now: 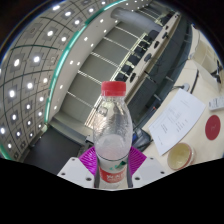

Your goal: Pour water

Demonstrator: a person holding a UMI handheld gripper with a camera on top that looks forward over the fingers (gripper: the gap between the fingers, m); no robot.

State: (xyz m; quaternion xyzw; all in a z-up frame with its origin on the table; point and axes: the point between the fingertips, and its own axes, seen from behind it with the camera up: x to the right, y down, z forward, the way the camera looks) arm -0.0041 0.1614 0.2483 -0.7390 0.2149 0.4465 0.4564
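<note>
Beyond my fingers, a large room fills most of the view: a ceiling (45, 60) studded with rows of small round lights, edged by a green-lit band (68, 62), with long rows of desks and dark chairs (135, 50) receding far ahead of me. Nearer, to the right of my jaws, lies a white table surface (185, 110) carrying a white sheet or tray and, further right, a red round item (212, 125) that I cannot identify. Just right of my right finger stands a small pale cup (180, 155), open at the top, apart from the bottle. The clear plastic water bottle (112, 135) stands upright between my jaws, with a red cap (113, 88) on top and a red-and-white label (113, 168) around its lower body. My gripper (112, 165) is pinched on this bottle: both fingers, with their magenta pads (91, 158), press against its lower sides.
</note>
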